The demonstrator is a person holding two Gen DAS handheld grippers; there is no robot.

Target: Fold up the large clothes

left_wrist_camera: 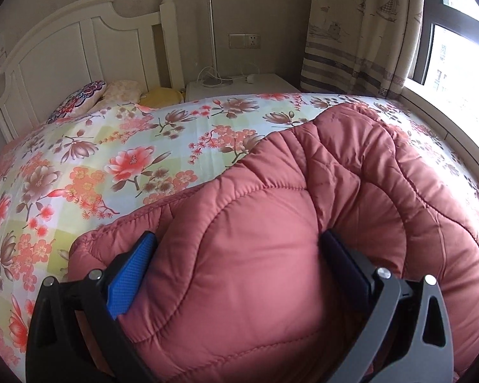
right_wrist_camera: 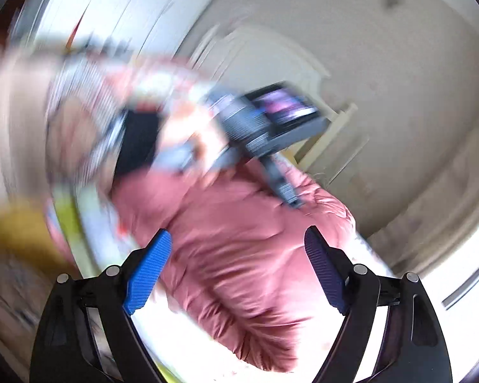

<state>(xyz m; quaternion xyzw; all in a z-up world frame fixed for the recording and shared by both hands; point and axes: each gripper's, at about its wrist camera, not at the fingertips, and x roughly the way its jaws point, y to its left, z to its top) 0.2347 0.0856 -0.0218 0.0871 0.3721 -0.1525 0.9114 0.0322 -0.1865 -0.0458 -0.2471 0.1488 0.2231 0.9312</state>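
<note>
A pink quilted padded coat [left_wrist_camera: 303,198] lies bunched on the floral bedspread [left_wrist_camera: 111,166]. My left gripper [left_wrist_camera: 236,239] is open, its blue-padded fingers [left_wrist_camera: 131,274] spread on either side of a thick puff of the coat, pressed against it. In the blurred right wrist view the coat [right_wrist_camera: 239,255] shows below my right gripper [right_wrist_camera: 239,236], which is open and holds nothing. The other gripper's body [right_wrist_camera: 271,134] shows above the coat there.
A white headboard [left_wrist_camera: 64,51] and pillows [left_wrist_camera: 89,95] are at the far left. A white nightstand [left_wrist_camera: 239,86] with a lamp stands beyond the bed. A curtain [left_wrist_camera: 361,32] and window [left_wrist_camera: 456,57] are at the right.
</note>
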